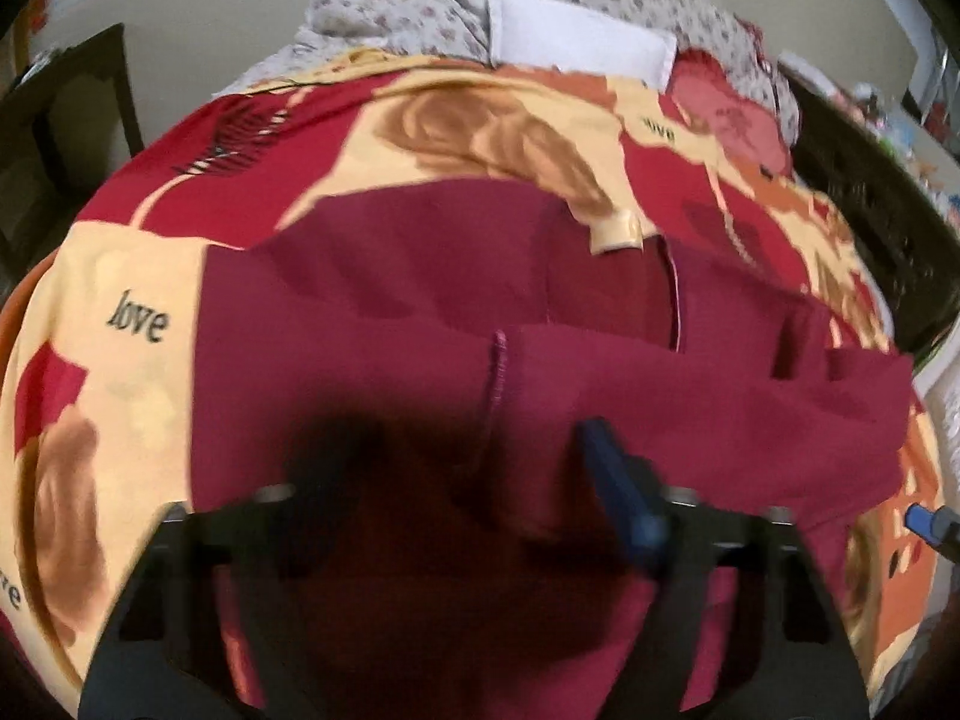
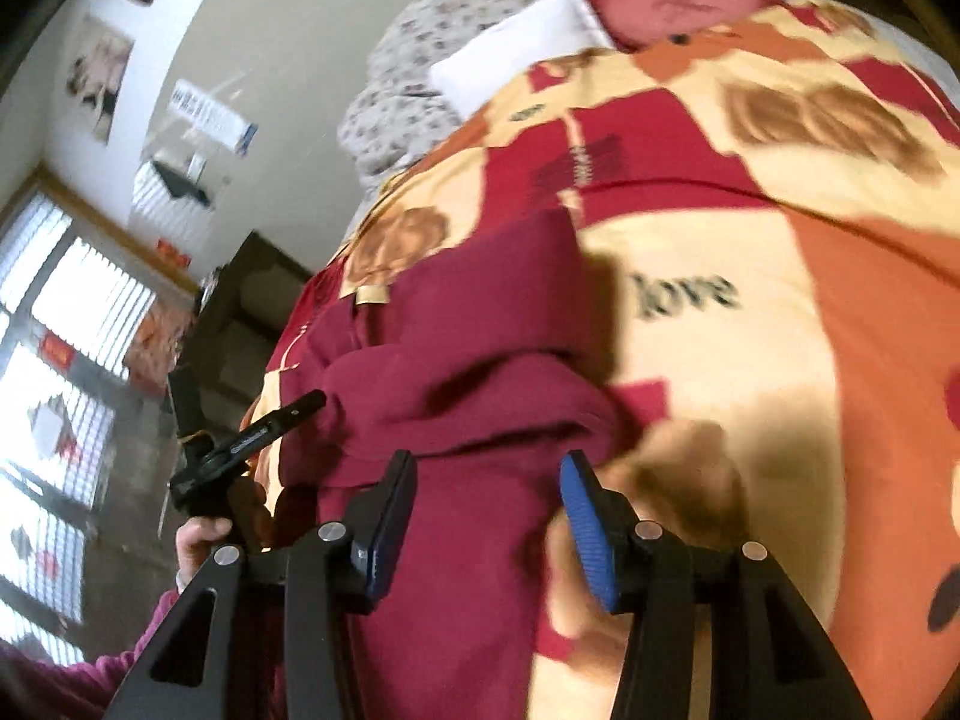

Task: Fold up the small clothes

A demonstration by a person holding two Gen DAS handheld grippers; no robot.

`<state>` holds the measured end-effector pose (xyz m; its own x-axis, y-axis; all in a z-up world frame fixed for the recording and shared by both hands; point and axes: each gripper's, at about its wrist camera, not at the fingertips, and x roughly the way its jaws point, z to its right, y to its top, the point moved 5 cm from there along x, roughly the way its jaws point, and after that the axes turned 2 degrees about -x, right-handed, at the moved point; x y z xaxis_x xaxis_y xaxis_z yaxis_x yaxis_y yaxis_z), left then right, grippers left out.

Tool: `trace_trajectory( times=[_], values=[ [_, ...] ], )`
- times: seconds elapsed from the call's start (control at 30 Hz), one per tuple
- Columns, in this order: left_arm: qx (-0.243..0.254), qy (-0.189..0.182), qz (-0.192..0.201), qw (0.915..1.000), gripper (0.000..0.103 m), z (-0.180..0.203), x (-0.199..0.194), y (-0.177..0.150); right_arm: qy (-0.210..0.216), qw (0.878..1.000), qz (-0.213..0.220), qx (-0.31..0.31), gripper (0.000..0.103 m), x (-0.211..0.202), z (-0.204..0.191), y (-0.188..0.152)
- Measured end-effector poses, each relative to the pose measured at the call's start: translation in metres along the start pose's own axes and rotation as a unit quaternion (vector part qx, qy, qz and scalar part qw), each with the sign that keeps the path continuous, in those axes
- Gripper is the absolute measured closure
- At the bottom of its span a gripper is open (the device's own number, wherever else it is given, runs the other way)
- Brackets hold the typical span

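A maroon garment [image 1: 390, 276] lies crumpled on a bed covered by a red, cream and orange bedspread [image 1: 120, 276] printed with "love". My left gripper [image 1: 474, 456] hovers low over the garment's near part, jaws apart, a seam running between them; its left finger is a dark blur. In the right wrist view the garment [image 2: 480, 312] is bunched in a fold. My right gripper [image 2: 489, 498] straddles a strip of it, and the blue right pad stands off the cloth. The left gripper [image 2: 252, 444] and the hand holding it show at the bed's left edge.
A white pillow [image 1: 576, 36], a floral quilt [image 1: 390, 0] and a red heart cushion [image 1: 738, 114] are piled at the head of the bed. Dark furniture [image 1: 66, 120] stands to the left, a dark basket [image 1: 870, 210] to the right. A window with blinds [image 2: 48, 300] is beyond.
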<state>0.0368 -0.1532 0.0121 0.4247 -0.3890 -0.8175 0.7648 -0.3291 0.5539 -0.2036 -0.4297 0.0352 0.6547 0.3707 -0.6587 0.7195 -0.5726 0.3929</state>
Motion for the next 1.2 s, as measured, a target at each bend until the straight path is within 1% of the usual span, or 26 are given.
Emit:
trace_trajectory(
  times=[0.03, 0.07, 0.1, 0.13, 0.2, 0.23, 0.3, 0.37, 0.4, 0.43, 0.53, 0.6, 0.63, 0.67, 0.7, 0.73, 0.77, 0.83, 0.9, 0.93, 1.0, 1.03, 1.07, 1.13, 1.17, 1.2],
  values=[
    [0.009, -0.003, -0.003, 0.9999, 0.080, 0.005, 0.003, -0.001, -0.002, 1.000, 0.000, 0.003, 0.055, -0.001, 0.004, -0.003],
    [0.019, -0.013, -0.011, 0.9997, 0.087, 0.012, 0.006, -0.002, -0.002, 1.000, -0.001, 0.005, 0.055, -0.005, 0.007, -0.006],
    [0.025, -0.012, -0.012, 0.9995, 0.091, 0.017, 0.006, -0.002, -0.002, 1.000, -0.002, 0.006, 0.055, -0.005, 0.009, -0.008],
    [0.029, -0.019, -0.012, 0.9993, 0.093, 0.021, 0.004, -0.001, -0.005, 1.000, 0.000, 0.005, 0.055, -0.002, 0.009, -0.009],
    [0.028, -0.043, -0.010, 0.9987, 0.094, 0.026, -0.008, 0.004, -0.017, 1.000, 0.002, -0.003, 0.055, 0.002, 0.006, -0.008],
    [0.027, -0.054, 0.002, 0.9981, 0.094, 0.028, -0.020, 0.010, -0.026, 1.000, 0.002, -0.013, 0.055, 0.004, 0.004, -0.008],
    [0.031, -0.071, 0.038, 0.9963, 0.094, 0.027, -0.051, 0.024, -0.059, 0.997, 0.001, -0.048, 0.053, 0.009, -0.002, -0.009],
    [0.031, -0.084, 0.075, 0.9932, 0.094, 0.021, -0.083, 0.037, -0.094, 0.992, 0.002, -0.080, 0.043, 0.013, -0.004, -0.010],
    [0.028, -0.085, 0.092, 0.9917, 0.094, 0.016, -0.097, 0.044, -0.104, 0.991, 0.003, -0.086, 0.043, 0.015, -0.003, -0.009],
    [0.024, -0.084, 0.099, 0.9912, 0.094, 0.010, -0.105, 0.048, -0.111, 0.990, 0.003, -0.088, 0.042, 0.019, -0.001, -0.008],
    [0.017, -0.081, 0.092, 0.9923, 0.094, -0.002, -0.112, 0.049, -0.098, 0.992, -0.004, -0.081, 0.043, 0.030, -0.001, -0.005],
    [0.018, -0.070, 0.091, 0.9932, 0.094, -0.007, -0.112, 0.041, -0.092, 0.991, -0.003, -0.094, 0.043, 0.040, -0.009, -0.003],
    [0.018, -0.063, 0.087, 0.9940, 0.094, -0.010, -0.109, 0.037, -0.096, 0.990, -0.002, -0.108, 0.043, 0.048, -0.014, 0.000],
    [0.016, -0.058, 0.081, 0.9949, 0.094, -0.014, -0.103, 0.035, -0.113, 0.986, 0.005, -0.121, 0.048, 0.050, -0.017, 0.001],
    [0.011, -0.054, 0.073, 0.9958, 0.094, -0.016, -0.097, 0.032, -0.141, 0.980, 0.019, -0.139, 0.059, 0.052, -0.021, 0.004],
    [0.000, -0.053, 0.061, 0.9968, 0.095, -0.021, -0.090, 0.027, -0.154, 0.975, 0.035, -0.153, 0.085, 0.050, -0.026, 0.009],
    [-0.007, -0.053, 0.051, 0.9973, 0.094, -0.025, -0.084, 0.025, -0.153, 0.975, 0.047, -0.154, 0.090, 0.046, -0.028, 0.012],
    [-0.010, -0.048, 0.042, 0.9979, 0.094, -0.029, -0.081, 0.016, -0.141, 0.976, 0.056, -0.157, 0.093, 0.033, -0.036, 0.018],
    [-0.005, -0.044, 0.038, 0.9983, 0.094, -0.031, -0.077, 0.009, -0.142, 0.971, 0.053, -0.182, 0.094, 0.022, -0.045, 0.013],
    [-0.001, -0.037, 0.036, 0.9987, 0.094, -0.031, -0.073, 0.005, -0.142, 0.969, 0.038, -0.199, 0.094, 0.020, -0.049, 0.005],
    [0.003, -0.021, 0.026, 0.9994, 0.094, -0.034, -0.058, -0.004, -0.152, 0.965, 0.001, -0.212, 0.094, 0.028, -0.044, -0.013],
    [-0.003, -0.022, 0.011, 0.9997, 0.094, -0.036, -0.045, -0.010, -0.160, 0.964, -0.013, -0.214, 0.094, 0.034, -0.041, -0.018],
    [-0.011, -0.025, -0.007, 0.9996, 0.094, -0.037, -0.031, -0.016, -0.179, 0.960, -0.038, -0.210, 0.094, 0.042, -0.029, -0.027],
    [-0.014, -0.011, -0.025, 0.9995, 0.094, -0.040, -0.012, -0.025, -0.201, 0.959, -0.070, -0.188, 0.094, 0.049, -0.012, -0.035],
    [-0.010, -0.008, -0.024, 0.9996, 0.094, -0.041, -0.010, -0.027, -0.208, 0.961, -0.080, -0.165, 0.094, 0.047, -0.002, -0.036],
    [-0.010, -0.010, -0.021, 0.9997, 0.094, -0.041, -0.011, -0.028, -0.213, 0.963, -0.079, -0.146, 0.094, 0.041, 0.004, -0.035]
  ],
)
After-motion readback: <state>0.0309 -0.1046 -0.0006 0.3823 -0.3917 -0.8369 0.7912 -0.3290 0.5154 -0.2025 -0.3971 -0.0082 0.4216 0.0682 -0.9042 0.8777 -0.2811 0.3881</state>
